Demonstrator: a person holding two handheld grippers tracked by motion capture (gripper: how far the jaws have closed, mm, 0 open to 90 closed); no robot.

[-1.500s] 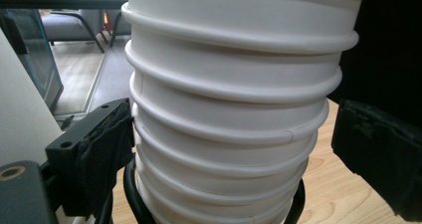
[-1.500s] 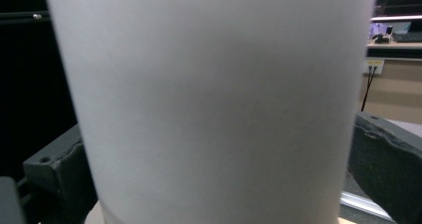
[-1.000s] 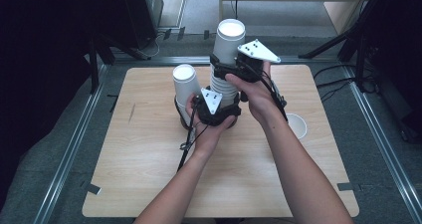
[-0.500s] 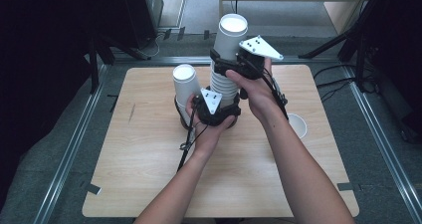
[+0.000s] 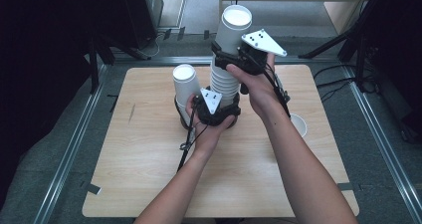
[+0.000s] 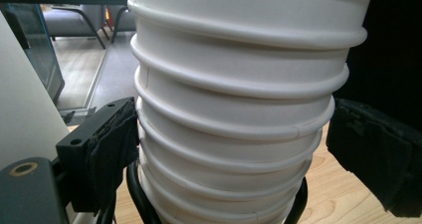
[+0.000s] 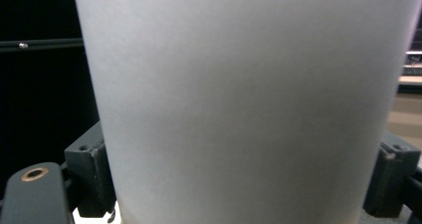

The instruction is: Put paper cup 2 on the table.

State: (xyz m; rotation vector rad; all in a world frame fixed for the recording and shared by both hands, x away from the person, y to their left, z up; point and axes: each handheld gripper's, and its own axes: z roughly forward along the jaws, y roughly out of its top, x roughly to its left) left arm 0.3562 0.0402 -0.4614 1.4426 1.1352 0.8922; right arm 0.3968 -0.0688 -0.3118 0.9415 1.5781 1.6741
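High view: wooden tabletop [image 5: 149, 174] bearing paper cups, two hand-held grippers at work near its far edge.

Item 1, stack of white cups [image 5: 224, 87]: stands upright toward the middle of the far edge, ribbed with nested rims (seen close in the left gripper view [image 6: 239, 109]).

Item 2, left gripper [image 5: 211, 109]: low at the base of the stack; the stack sits between its jaws, left pad against the rims, right pad apart, so not clenched; jaws have just been closing a little.

Item 3, top cup [image 5: 233, 30]: raised at the head of the stack, upright, mouth up.

Item 4, right gripper [image 5: 234, 59]: grasping the top cup by its wall, jaws on either side [image 7: 239, 104], having just tightened.

Item 5, second cup stack [image 5: 184, 89]: just left of the main stack.

Item 6, single cup [image 5: 298, 124]: near the right edge, beside the right forearm.
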